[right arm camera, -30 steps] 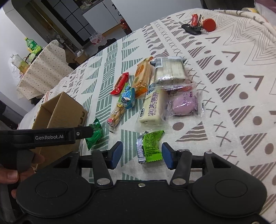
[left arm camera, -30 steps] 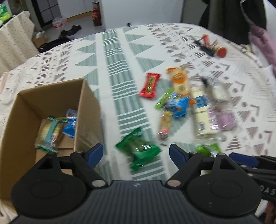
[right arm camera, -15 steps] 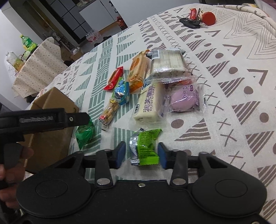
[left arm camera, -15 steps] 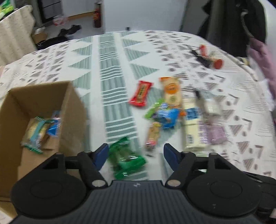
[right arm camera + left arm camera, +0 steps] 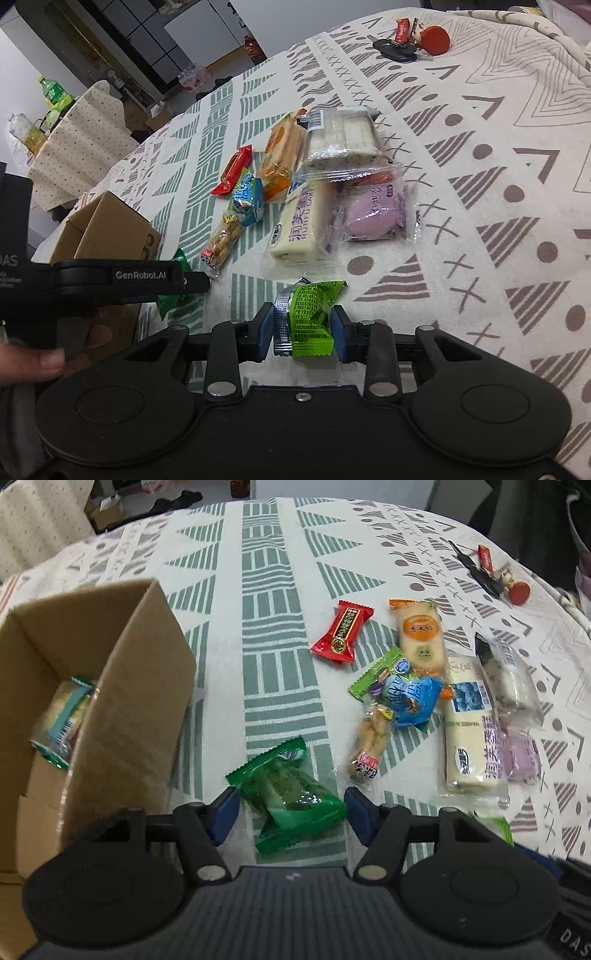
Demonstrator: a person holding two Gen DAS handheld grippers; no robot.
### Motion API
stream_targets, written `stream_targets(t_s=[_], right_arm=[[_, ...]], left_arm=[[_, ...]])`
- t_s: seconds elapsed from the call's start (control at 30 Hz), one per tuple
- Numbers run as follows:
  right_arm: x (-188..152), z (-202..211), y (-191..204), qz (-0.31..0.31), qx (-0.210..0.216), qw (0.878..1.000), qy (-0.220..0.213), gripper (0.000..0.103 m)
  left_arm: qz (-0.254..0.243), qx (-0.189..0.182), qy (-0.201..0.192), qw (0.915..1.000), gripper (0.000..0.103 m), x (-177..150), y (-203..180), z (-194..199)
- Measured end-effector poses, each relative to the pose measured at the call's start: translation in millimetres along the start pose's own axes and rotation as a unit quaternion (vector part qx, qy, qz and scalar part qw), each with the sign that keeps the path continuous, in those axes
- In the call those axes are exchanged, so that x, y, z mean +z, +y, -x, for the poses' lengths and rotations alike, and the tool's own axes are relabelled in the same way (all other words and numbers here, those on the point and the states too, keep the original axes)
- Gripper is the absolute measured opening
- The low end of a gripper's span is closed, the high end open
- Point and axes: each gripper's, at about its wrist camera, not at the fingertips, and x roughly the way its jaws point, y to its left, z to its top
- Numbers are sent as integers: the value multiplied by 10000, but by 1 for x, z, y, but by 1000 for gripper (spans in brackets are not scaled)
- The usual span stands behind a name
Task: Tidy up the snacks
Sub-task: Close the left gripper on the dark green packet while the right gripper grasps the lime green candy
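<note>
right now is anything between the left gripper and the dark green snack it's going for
Nothing visible. The dark green snack already lies between the open fingers of the left gripper, flat on the tablecloth, beside the cardboard box.

"GenRobot.AI" on left gripper (image 5: 184, 291) (white lettering); "RUNFU CAKE" on cream cake pack (image 5: 301, 225).

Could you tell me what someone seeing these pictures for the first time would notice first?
Most striking is the lime-green snack packet pinched between the pads of the right claw near the table's front edge. Beside it, the left claw stands open around a dark green snack lying next to the cardboard box, which already holds a packet. Behind them, a loose cluster of colourful snacks lies on the patterned tablecloth.
</note>
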Motion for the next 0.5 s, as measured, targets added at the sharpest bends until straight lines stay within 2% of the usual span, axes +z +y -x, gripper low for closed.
stream_targets(t_s=[0.07,0.13,0.17,0.2,0.3,0.5], right_arm=[[0,-1,1,22,-9,10000,44,33],[1,-2,3,59,-31,9999,81,34],[1,-4,5,84,-46,9999,97,34],[1,-5,7,102,-62,9999,112,34],[0,-10,13,206,-135,9996,166,33],[0,-1,25,345,-154,9992,96,31]], left_arm=[[11,-32,-32,10000,60,0,0,-2],[6,-91,-78,9999,50,0,0,-1],[18,-111,-90,9999,42,0,0,0],[4,-131,-100,9999,39,0,0,1],[-14,-227,-73,9997,34,-2,0,3],[-38,-481,-178,9987,32,-7,5,17]])
